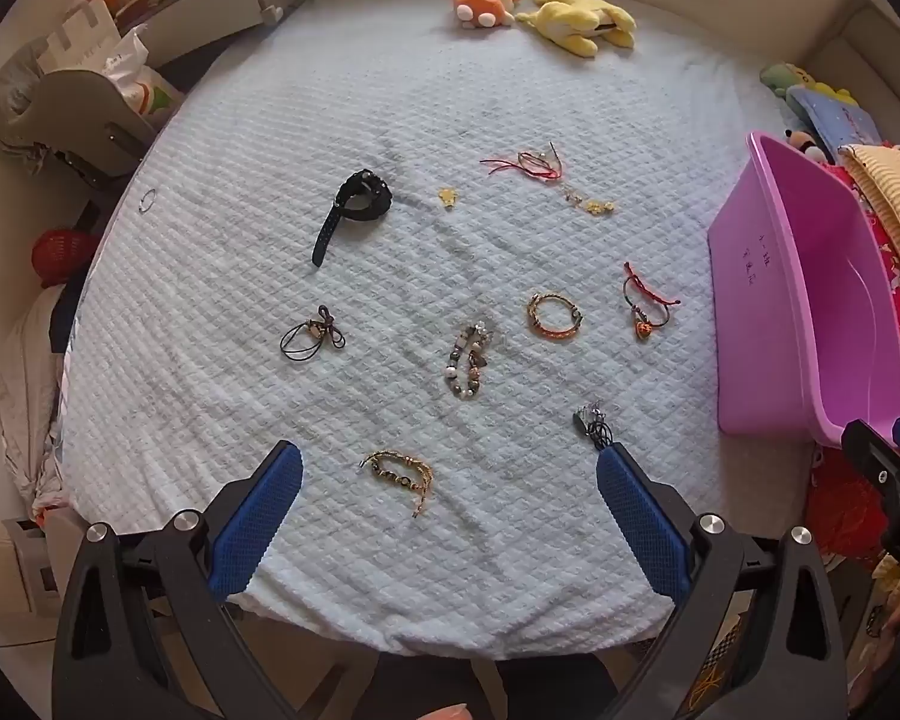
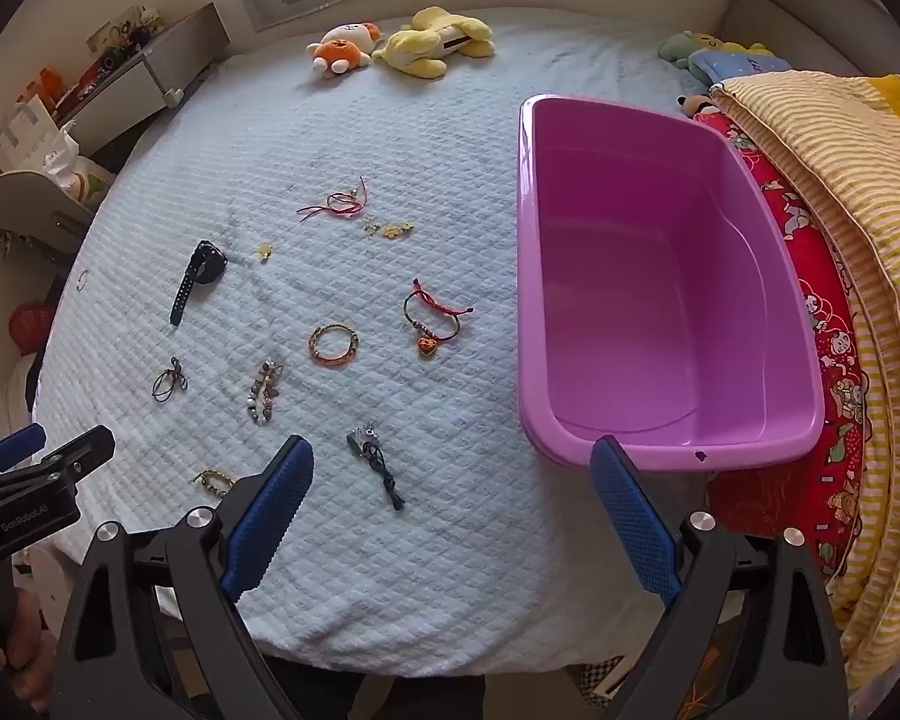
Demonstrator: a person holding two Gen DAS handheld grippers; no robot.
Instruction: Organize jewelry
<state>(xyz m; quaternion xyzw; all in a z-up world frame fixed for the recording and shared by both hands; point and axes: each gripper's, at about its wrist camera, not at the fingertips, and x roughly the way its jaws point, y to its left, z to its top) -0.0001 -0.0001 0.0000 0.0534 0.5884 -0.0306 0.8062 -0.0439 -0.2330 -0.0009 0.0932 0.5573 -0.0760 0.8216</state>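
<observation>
Several pieces of jewelry lie spread on a pale blue quilted bed cover [image 1: 390, 90]. Among them are a black watch [image 1: 357, 204], a beaded bracelet [image 1: 469, 360], an orange braided bangle [image 1: 554, 316] and a gold chain bracelet [image 1: 401, 474]. An empty purple plastic tub [image 2: 660, 300] stands on the right side of the bed. My left gripper [image 1: 450, 456] hangs open above the gold chain bracelet, with nothing between its fingers. My right gripper [image 2: 453, 453] is open too, above a dark corded charm [image 2: 375, 459] beside the tub's near corner.
Plush toys [image 2: 402, 42] lie at the far edge of the bed. Folded striped and red bedding [image 2: 840, 228] is piled right of the tub. A shelf and bags [image 1: 108, 60] stand off the bed's left side. A small ring [image 1: 147, 200] lies near the cover's left edge.
</observation>
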